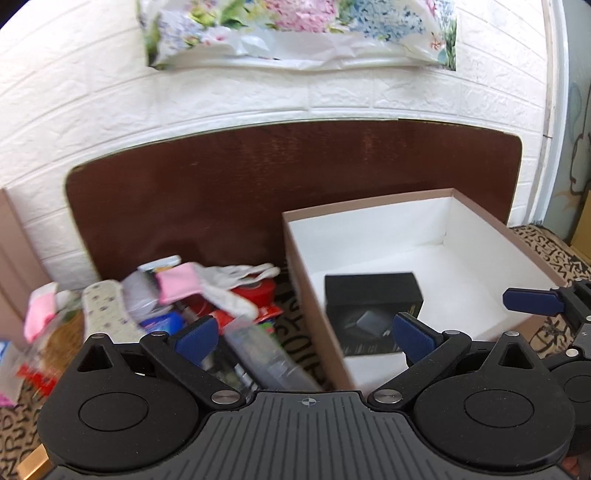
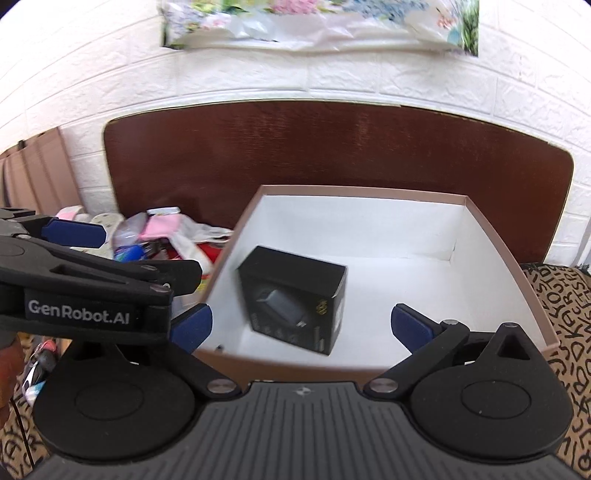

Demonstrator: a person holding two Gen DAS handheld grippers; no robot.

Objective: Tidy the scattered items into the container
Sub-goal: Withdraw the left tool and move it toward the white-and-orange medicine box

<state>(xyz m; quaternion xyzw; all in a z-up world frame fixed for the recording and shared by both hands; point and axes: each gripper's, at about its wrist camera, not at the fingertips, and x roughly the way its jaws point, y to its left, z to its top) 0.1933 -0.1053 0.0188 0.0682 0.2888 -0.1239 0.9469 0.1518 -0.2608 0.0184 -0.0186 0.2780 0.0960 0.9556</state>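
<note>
An open brown cardboard box (image 1: 295, 258) (image 2: 491, 236) with a white inside stands on the patterned cloth. A black carton (image 1: 373, 310) (image 2: 295, 297) lies on the box floor, apart from both grippers. Left of the box is a heap of scattered items (image 1: 192, 299) (image 2: 159, 236): pink cloth, white fabric, red packets, a blue packet, clear plastic. My left gripper (image 1: 306, 334) is open, straddling the box's left wall with nothing held. My right gripper (image 2: 301, 328) is open over the box's near rim, also empty. The left gripper's side shows in the right wrist view.
A dark brown headboard (image 1: 258, 184) (image 2: 332, 147) stands behind the box against a white brick wall. A floral bag (image 1: 295, 29) hangs above. The patterned cloth (image 2: 569, 314) runs right of the box. Brown panels (image 2: 37, 173) lean at far left.
</note>
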